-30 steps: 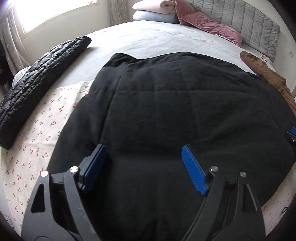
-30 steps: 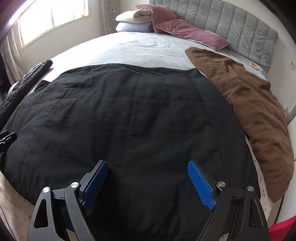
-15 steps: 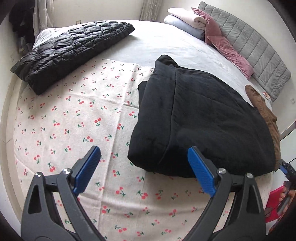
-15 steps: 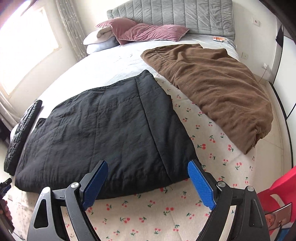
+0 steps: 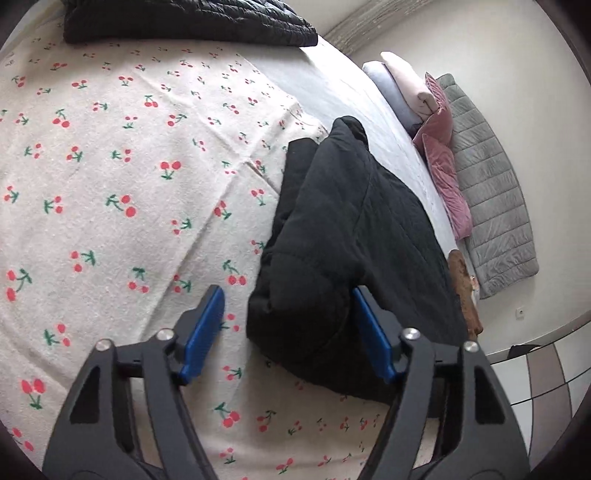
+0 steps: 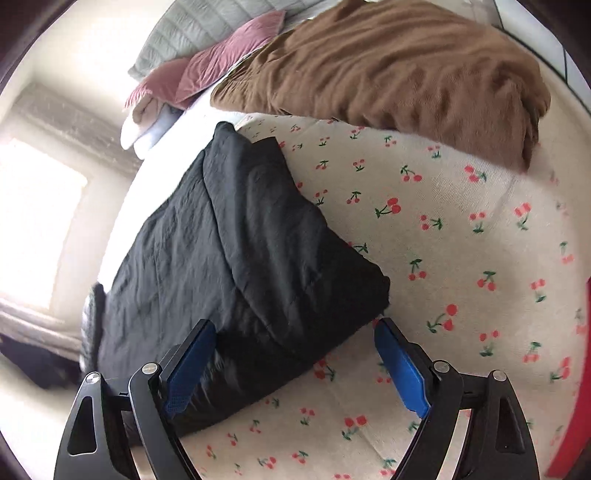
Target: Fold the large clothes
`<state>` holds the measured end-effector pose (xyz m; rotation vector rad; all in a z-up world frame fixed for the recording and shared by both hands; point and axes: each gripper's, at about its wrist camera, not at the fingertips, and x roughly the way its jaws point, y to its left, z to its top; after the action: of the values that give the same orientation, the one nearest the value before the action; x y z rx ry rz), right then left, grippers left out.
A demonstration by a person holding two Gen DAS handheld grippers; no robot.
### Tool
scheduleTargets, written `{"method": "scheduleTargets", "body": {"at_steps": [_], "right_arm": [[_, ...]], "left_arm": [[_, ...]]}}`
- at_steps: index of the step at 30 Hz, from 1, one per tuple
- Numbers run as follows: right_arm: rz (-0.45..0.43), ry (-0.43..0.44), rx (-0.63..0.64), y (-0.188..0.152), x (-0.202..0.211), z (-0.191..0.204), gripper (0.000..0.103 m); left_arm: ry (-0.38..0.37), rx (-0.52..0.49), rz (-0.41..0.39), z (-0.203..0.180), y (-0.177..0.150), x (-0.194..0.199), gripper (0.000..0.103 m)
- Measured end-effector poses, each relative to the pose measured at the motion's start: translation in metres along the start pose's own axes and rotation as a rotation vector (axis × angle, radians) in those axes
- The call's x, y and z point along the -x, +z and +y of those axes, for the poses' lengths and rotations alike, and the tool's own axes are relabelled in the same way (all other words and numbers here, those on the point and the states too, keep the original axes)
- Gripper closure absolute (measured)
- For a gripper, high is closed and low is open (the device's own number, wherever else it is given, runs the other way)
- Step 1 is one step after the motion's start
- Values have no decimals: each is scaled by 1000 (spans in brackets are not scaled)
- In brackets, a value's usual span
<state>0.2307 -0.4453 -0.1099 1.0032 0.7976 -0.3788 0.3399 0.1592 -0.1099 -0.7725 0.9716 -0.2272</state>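
A black quilted garment (image 5: 354, 236) lies folded on the cherry-print sheet (image 5: 122, 177); it also shows in the right wrist view (image 6: 229, 258). My left gripper (image 5: 288, 325) is open, its blue pads on either side of the garment's near left corner. My right gripper (image 6: 295, 354) is open, its blue pads straddling the garment's near right corner. Neither gripper is closed on the cloth.
A black puffer jacket (image 5: 184, 18) lies at the far left of the bed. A brown garment (image 6: 399, 70) lies at the right. Pink pillows (image 5: 443, 166), folded bedding (image 5: 402, 88) and a grey headboard (image 5: 491, 206) stand at the far end. A tiled floor (image 5: 550, 373) lies beside the bed.
Both grippers pulled back from above the garment, swung outward and came down low at its two near corners. Both stayed open. The garment lies unchanged.
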Motion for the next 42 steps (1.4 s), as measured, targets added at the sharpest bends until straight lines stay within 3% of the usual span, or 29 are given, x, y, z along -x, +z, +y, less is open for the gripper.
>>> {"method": "scheduleTargets", "body": {"at_steps": [1,2,3,5,7,9,11,13,14,15,17,20,23,27,31,34,38,42], "right_arm": [[-4,53,-48,2,-5,-5,33],[-7,84,-78,4,-9,-7,42],[-17,72,-88,5,-9,-7,46],[-48,55,-38,5,-1,6,66],[-88,61,21,8,13,20,71],[-119,62,47,13,25,28,71],[-120,25,75,18,27,29,71],[-91,-19,84,17,17,25,65],[-73,-48,82,16,10,20,57],[-61,-83,81,13,4,16,52],[-83,-117,92,9,5,10,41],[-140,-187,148,9,29,17,36],[-276,-247,206,10,54,45,36],[-378,-268,385,-4,52,99,36],[-309,-243,523,-12,5,117,36],[-265,-316,515,-6,-23,96,36],[-277,-326,472,1,-17,60,36],[-259,-288,491,-13,11,74,36]], "left_arm": [[-3,32,3,-2,1,-2,53],[7,36,-12,-6,1,0,63],[16,12,-29,-14,1,4,71],[23,-56,-96,-32,-3,23,76],[-1,-85,-171,-47,-14,49,77],[7,-94,-205,-55,-28,70,77],[39,-92,-185,-52,-41,76,77],[134,-111,-140,-40,-49,59,73],[213,-136,-101,-32,-51,41,67],[246,-154,-92,-24,-53,31,56],[318,-224,-143,-26,-56,35,37],[413,-302,-237,-51,-54,61,37],[386,-414,-304,-86,-54,76,37],[356,-537,-294,-125,-60,52,36],[364,-541,-263,-114,-64,17,36],[446,-542,-204,-86,-65,-6,36],[494,-580,-231,-77,-70,7,34],[558,-564,-233,-96,-85,37,29]]}}
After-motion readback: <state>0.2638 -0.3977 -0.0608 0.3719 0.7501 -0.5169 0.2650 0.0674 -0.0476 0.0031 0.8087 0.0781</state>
